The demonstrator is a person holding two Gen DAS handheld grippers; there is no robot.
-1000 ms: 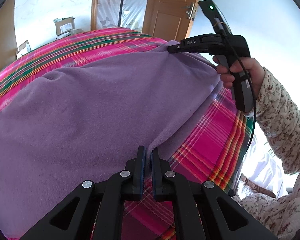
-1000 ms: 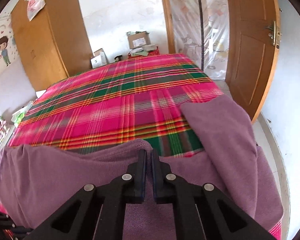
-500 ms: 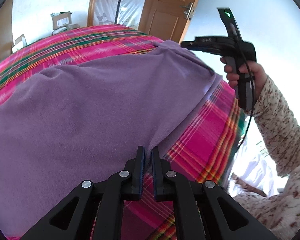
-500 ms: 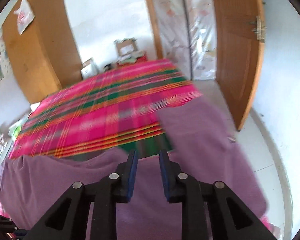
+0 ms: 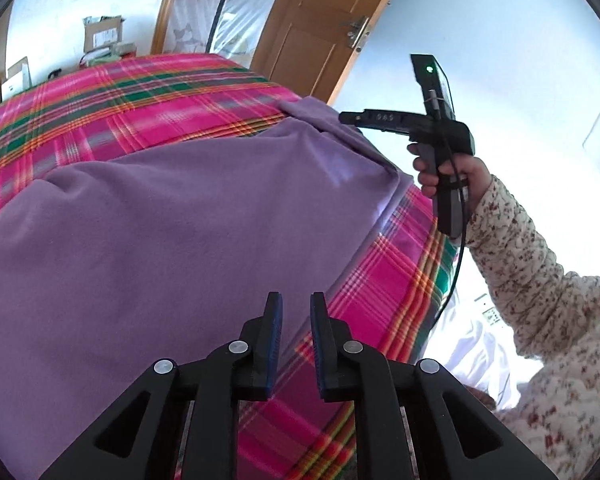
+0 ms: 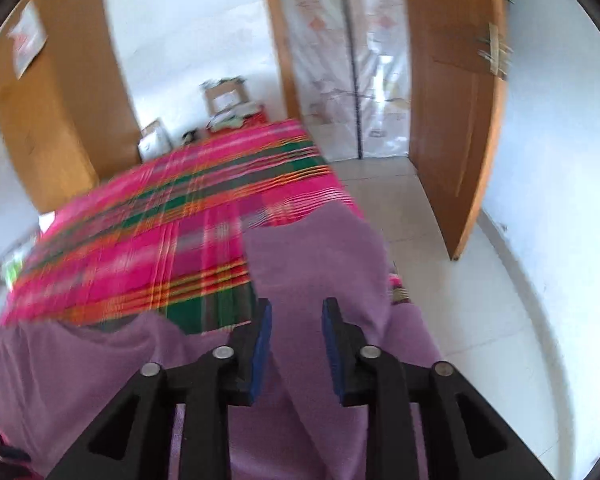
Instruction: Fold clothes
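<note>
A purple fleece garment (image 5: 160,232) lies spread over the pink plaid bed cover (image 5: 112,108). My left gripper (image 5: 296,320) hovers over its near edge, jaws opening, with nothing pinched between the blue pads. In the left wrist view the right gripper (image 5: 346,118) is held by a hand (image 5: 452,172) just off the garment's far corner. In the right wrist view my right gripper (image 6: 296,320) is opening above the purple cloth (image 6: 324,264), which lies below and is not gripped. One sleeve (image 6: 320,240) stretches toward the bed's right edge.
A brown wooden door (image 6: 456,120) stands open to the right of the bed, with tiled floor (image 6: 480,320) beside it. A wooden wardrobe (image 6: 52,120) and cardboard boxes (image 6: 224,96) stand beyond the bed. A floral sleeve (image 5: 540,300) is at the right.
Both grippers let go of the purple garment: their jaws went from shut on the cloth to parted. The right gripper drew away to the right; the left one lifted slightly.
</note>
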